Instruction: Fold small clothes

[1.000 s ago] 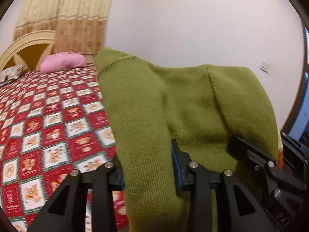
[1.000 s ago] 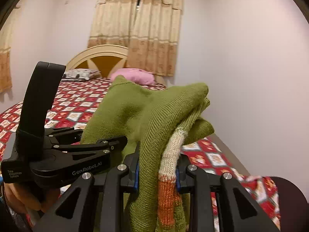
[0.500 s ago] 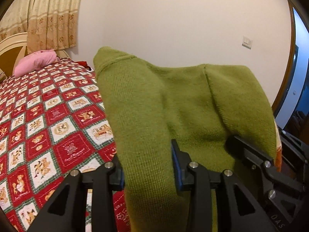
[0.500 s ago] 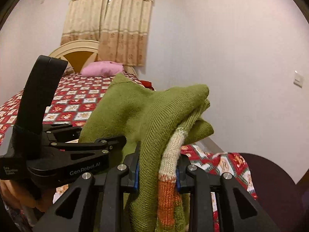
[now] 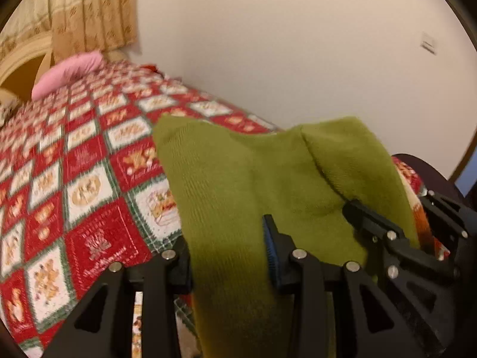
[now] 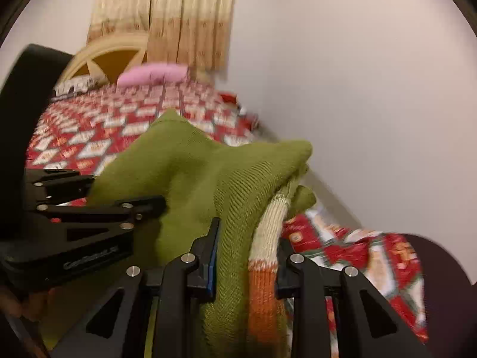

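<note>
A green knit sweater (image 5: 268, 179) with a cream and orange striped edge (image 6: 263, 268) hangs bunched above the red patchwork bedspread (image 5: 89, 179). My left gripper (image 5: 226, 247) has a thick fold of it between its pads; its jaws are opening, though the cloth still fills the gap. The right gripper (image 6: 247, 247) is shut on the sweater's (image 6: 193, 173) other end, green and striped layers pinched together. Both grippers sit close side by side: the right one shows in the left wrist view (image 5: 387, 238), and the left one in the right wrist view (image 6: 89, 217).
A pink pillow (image 6: 152, 73) lies by the cream headboard (image 6: 104, 56) at the far end of the bed, under beige curtains (image 6: 184, 15). A plain wall (image 5: 298, 59) runs along the bed's right side. A dark rounded object (image 6: 441, 283) sits at the near right corner.
Both grippers have sunk and tipped downward with the sweater. The bedspread fills more of each view and the sweater's top edge sits lower against it.
</note>
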